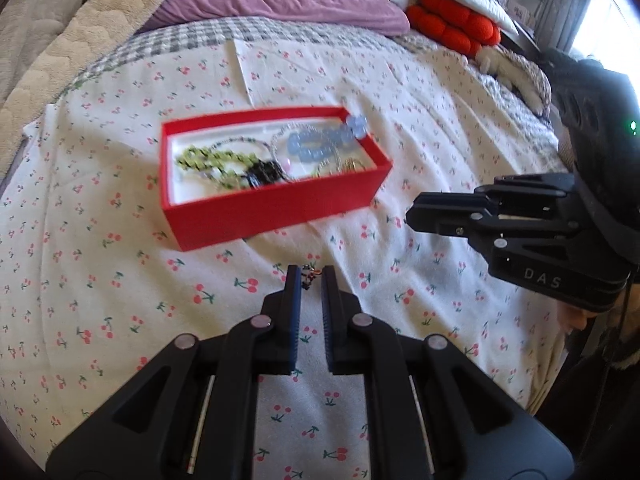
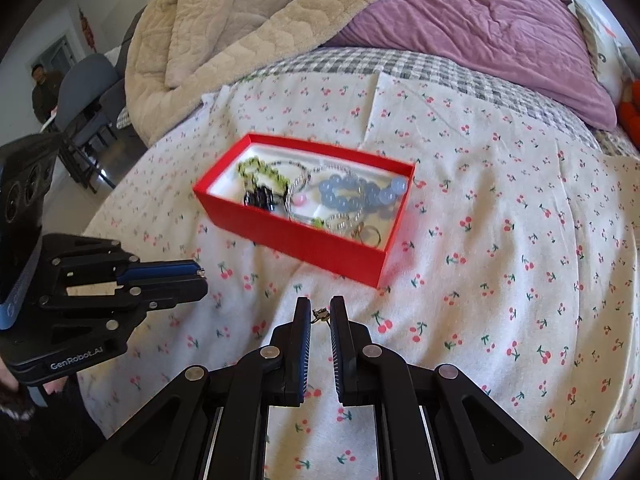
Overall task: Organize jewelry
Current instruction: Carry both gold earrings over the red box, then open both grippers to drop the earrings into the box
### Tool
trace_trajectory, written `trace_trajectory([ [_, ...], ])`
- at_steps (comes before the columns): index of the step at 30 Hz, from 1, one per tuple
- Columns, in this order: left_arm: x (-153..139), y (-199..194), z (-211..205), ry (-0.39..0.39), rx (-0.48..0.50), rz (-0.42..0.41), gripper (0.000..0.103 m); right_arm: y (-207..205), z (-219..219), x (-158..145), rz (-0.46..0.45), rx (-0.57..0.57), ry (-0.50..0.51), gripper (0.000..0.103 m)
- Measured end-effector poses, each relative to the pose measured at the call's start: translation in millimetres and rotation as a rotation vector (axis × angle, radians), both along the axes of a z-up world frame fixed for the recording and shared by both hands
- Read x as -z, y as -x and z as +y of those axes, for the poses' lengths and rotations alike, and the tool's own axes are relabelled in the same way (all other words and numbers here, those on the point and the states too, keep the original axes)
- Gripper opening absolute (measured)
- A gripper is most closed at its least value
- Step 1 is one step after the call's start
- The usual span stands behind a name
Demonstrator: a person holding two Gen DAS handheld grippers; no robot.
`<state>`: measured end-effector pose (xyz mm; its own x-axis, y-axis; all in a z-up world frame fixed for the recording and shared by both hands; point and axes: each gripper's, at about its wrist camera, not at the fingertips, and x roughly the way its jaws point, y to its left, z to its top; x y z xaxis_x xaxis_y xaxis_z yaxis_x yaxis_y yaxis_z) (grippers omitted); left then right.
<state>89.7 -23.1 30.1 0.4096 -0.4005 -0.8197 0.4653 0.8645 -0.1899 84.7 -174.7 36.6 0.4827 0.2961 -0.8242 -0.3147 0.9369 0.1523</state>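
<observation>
A red box (image 1: 276,212) (image 2: 304,240) sits on the cherry-print sheet and holds several pieces: a green bead bracelet (image 1: 208,158) (image 2: 262,170), blue beads (image 1: 320,144) (image 2: 352,196), a black piece (image 1: 262,174) (image 2: 258,198) and rings (image 2: 368,234). My left gripper (image 1: 308,278) is nearly closed on a small dark earring (image 1: 308,278) at its tips, in front of the box. My right gripper (image 2: 320,314) is nearly closed on a small gold earring (image 2: 320,314). Each gripper shows in the other view, the right one (image 1: 408,220) and the left one (image 2: 202,272).
A beige blanket (image 2: 224,32) and purple quilt (image 2: 480,28) lie at the back of the bed. A red cushion (image 1: 452,24) is at the far right. A paper sheet (image 1: 288,72) lies behind the box. A person sits by chairs at far left (image 2: 44,88).
</observation>
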Motion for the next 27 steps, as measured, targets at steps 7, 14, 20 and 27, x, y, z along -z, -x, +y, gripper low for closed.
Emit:
trace_trajectory([
  [7,-19.0,-11.0,12.4,0.033,-0.052,-0.029,0.011,-11.0,6.4,-16.9,-0.021,0.019,-0.047,0.01],
  [14,-24.3,-32.1,19.3,0.049,-0.101,-0.041,0.011,-28.3,10.0,-17.6,-0.025,0.04,-0.091,0.01],
  [20,-13.7,-54.3,22.6,0.031,-0.143,-0.034,0.011,-46.1,9.3,-10.1,-0.016,0.061,-0.13,0.01],
  [27,-5.2,-68.3,21.3,0.023,-0.161,-0.033,0.011,-65.5,12.3,1.5,0.01,0.069,-0.144,0.01],
])
